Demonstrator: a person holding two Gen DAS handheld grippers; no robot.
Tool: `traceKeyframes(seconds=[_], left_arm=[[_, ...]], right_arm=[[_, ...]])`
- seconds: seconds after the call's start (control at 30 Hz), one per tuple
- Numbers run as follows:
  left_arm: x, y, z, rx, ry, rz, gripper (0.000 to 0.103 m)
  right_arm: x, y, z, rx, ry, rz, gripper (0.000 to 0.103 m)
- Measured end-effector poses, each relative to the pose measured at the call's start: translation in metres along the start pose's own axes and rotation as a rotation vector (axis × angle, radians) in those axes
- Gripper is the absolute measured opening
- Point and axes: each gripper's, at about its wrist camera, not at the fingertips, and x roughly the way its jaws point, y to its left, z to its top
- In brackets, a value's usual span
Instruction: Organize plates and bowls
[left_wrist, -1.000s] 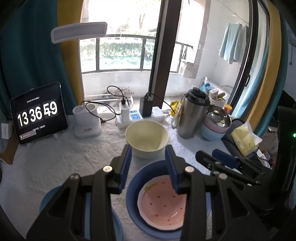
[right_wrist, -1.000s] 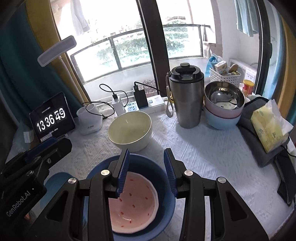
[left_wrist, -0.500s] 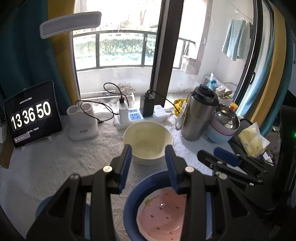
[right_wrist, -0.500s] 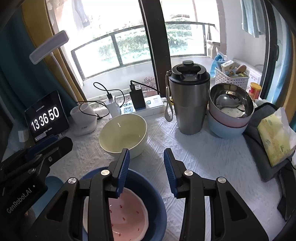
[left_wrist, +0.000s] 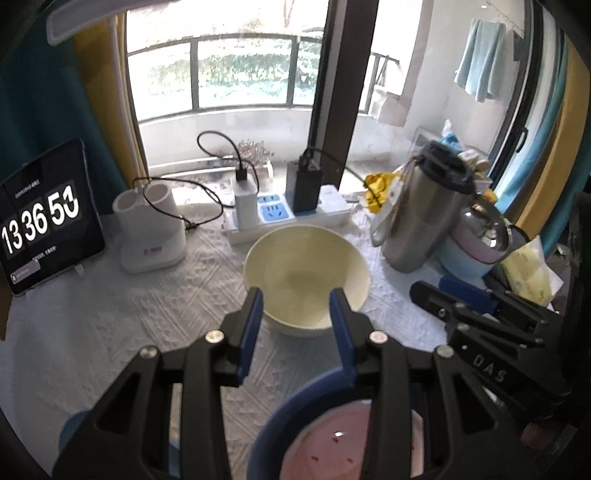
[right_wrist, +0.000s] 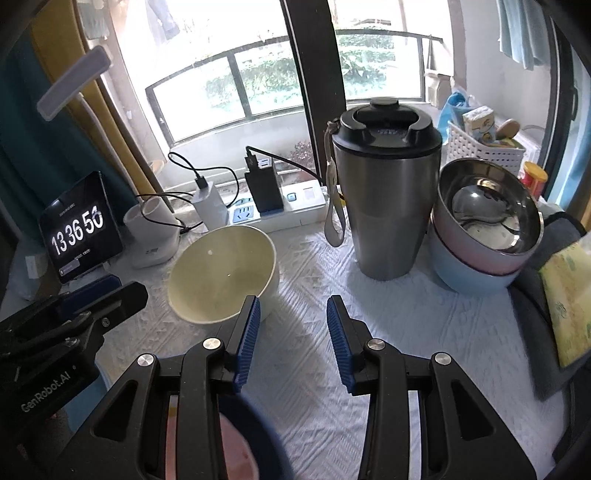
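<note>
Both my grippers moved forward toward the round cream bowl (left_wrist: 306, 273), empty, mid-table. Left gripper (left_wrist: 295, 301) and right gripper (right_wrist: 293, 308) sit partly open, holding nothing. Pink speckled plate (left_wrist: 332, 450) lies in the blue round basin (left_wrist: 295, 406), cut off below. Steel bowl (right_wrist: 487, 210) nests in pink and pale-blue bowls by the steel tumbler (right_wrist: 388, 199). Clear tablecloth (right_wrist: 406, 314) ahead.

Your desk (right_wrist: 306, 354) has a white textured cloth over it. Sitting on that: cream bowl (right_wrist: 221, 275) mid-desk, steel tumbler (right_wrist: 386, 206) to its right, then a stack of bowls (right_wrist: 480, 243). Along the back you've got a power strip (left_wrist: 288, 218), white holder (left_wrist: 149, 229) and clock tablet (left_wrist: 46, 218). Blue bowl (left_wrist: 295, 413) up front.
</note>
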Motion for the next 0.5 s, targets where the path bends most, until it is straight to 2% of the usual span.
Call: traceKeyframes(seconds=[0.23, 0.4, 0.5], left_arm=[[0.031, 0.007, 0.006, -0.010, 0.070, -0.004, 0.039], [0.052, 0.010, 0.008, -0.020, 0.156, -0.007, 0.039], [0.057, 0.008, 0.010, 0.006, 0.161, 0.021, 0.039]], right_arm=[[0.029, -0.003, 0.009, -0.009, 0.068, 0.037, 0.040], [0.044, -0.003, 0.018, -0.023, 0.117, 0.069, 0.040], [0.058, -0.002, 0.023, -0.038, 0.178, 0.088, 0.040]])
